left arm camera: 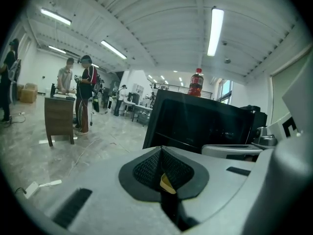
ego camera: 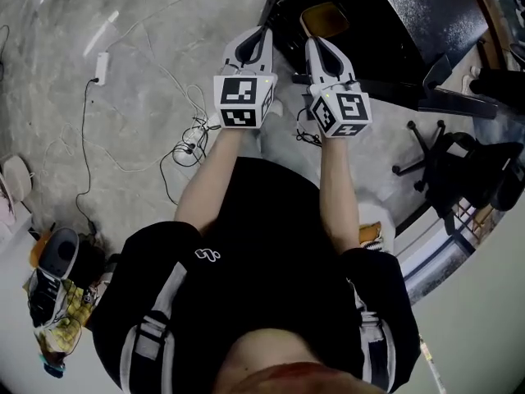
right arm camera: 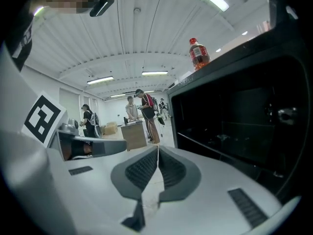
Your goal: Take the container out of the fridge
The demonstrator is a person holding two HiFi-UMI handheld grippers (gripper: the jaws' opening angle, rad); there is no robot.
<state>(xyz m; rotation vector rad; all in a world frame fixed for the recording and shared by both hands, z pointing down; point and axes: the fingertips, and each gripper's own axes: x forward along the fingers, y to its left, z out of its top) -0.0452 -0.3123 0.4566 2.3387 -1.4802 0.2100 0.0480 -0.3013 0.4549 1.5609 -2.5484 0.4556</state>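
The black fridge (left arm camera: 195, 124) with its dark glass door (right arm camera: 239, 116) stands just ahead of me, and the door looks closed. Inside I see only dim shelves; no container shows. In the head view the fridge top (ego camera: 385, 23) is at the upper right. My left gripper (ego camera: 262, 31) and right gripper (ego camera: 316, 46) are held side by side, pointing at the fridge and short of it. The left gripper (left arm camera: 161, 151) is shut with a small yellow scrap showing at its pads. The right gripper (right arm camera: 157, 151) is shut with nothing in it.
A red soda bottle (left arm camera: 196, 82) stands on the fridge top (right arm camera: 198, 53). Cables (ego camera: 189, 138) and a power strip (ego camera: 102, 64) lie on the floor ahead. An office chair (ego camera: 459, 162) is at the right, shoes and a bag (ego camera: 57, 269) at the left. People stand by a wooden cabinet (left arm camera: 59, 116) far off.
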